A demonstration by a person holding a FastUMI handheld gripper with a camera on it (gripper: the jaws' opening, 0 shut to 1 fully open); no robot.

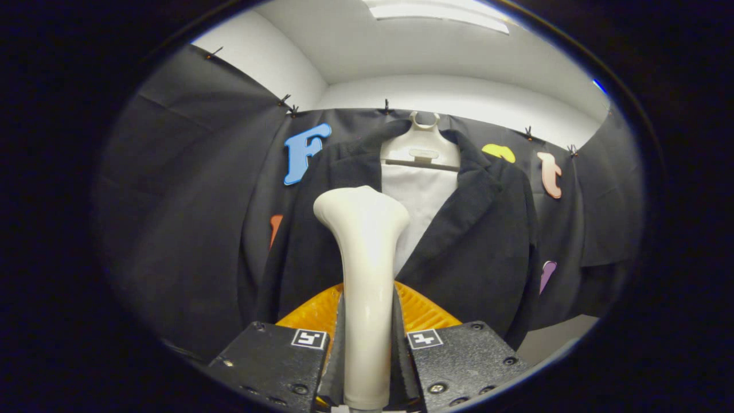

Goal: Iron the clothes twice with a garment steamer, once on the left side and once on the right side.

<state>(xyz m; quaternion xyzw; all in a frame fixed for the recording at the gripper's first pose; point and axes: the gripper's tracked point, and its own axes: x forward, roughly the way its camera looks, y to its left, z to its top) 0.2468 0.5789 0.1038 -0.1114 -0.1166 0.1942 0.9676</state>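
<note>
My gripper (pixel 367 321) is shut on the handle of a cream-white garment steamer (pixel 364 241), which stands upright between the fingers with its flared head at the top. Beyond it hangs a dark jacket (pixel 476 241) on a white hanger (pixel 421 146), with a white lining or shirt (pixel 421 198) showing in the open front. The steamer head is in front of the jacket's left lapel, seemingly a little short of the cloth; I cannot tell whether it touches.
The black cloth wall (pixel 189 218) wraps around behind and to both sides of the jacket. A pale floor or table strip (pixel 556 338) shows low on the right. White walls and a ceiling light (pixel 436 11) are above.
</note>
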